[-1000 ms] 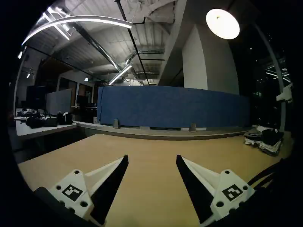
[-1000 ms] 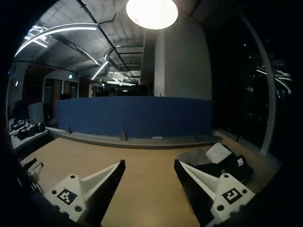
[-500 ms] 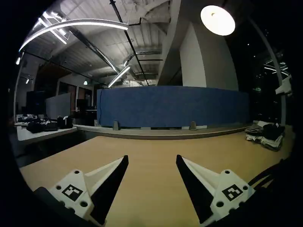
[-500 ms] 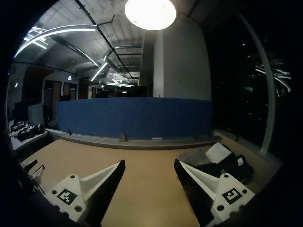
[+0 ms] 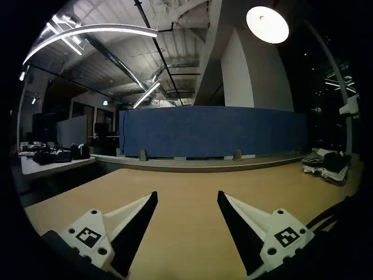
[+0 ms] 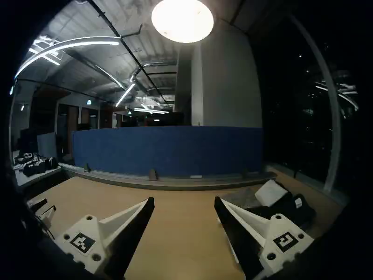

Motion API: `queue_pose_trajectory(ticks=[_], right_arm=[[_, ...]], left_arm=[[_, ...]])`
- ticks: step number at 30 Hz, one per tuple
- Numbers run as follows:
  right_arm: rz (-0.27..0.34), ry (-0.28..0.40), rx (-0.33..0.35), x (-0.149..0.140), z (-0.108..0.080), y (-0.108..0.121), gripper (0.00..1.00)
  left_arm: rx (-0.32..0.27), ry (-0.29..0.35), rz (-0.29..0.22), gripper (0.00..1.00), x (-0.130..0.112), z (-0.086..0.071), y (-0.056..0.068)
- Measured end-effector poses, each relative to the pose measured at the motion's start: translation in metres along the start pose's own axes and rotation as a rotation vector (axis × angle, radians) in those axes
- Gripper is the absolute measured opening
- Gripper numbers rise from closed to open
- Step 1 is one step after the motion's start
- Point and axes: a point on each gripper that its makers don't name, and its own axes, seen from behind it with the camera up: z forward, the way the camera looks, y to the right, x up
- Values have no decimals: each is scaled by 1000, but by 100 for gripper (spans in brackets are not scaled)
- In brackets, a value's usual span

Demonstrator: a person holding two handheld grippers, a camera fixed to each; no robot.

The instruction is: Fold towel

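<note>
Hovering low over the bench (image 5: 186,179) with the left claw (image 5: 187,193) spread wide, gripping nothing. Same with the right claw (image 6: 183,199): fingers far apart, nothing between. Looking ahead across plenty of bare wood, right up to the blue divider (image 5: 210,130) along the far edge. Spotting the pile of towels (image 5: 328,164) at the bench's right end, well apart from the left claw. Finding it in the right gripper view just beyond the right claw's right finger (image 6: 261,228), dark and pale layers heaped together.

Open-plan office, blue desk divider (image 5: 212,131), wooden desk (image 5: 186,196), exposed ceiling ducts (image 5: 116,56)
</note>
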Motion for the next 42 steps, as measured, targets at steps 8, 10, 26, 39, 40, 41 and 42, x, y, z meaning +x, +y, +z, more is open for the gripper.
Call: queue_pose_trajectory(ticks=[8,10,26,39,40,41,42], right_arm=[[24,41,-3,-14,-2,17,100],[47,52,-7,-17,-2,23,100],[95,94,-29,-65,-1,67,100],[83,108,-13,-103,7,79,100],[85,107,-14,-107,8,80,100],[86,106,-14,-110,9,81,100],[88,105,-14,-114,10,82,100]], left_arm=[[0,0,0,96,0,0,1],[0,0,0,96,0,0,1],[0,0,0,97,1,-1,1],[0,0,0,96,1,-2,1],[0,0,0,96,1,-2,1],[0,0,0,96,1,-1,1],[0,0,0,96,1,-1,1]])
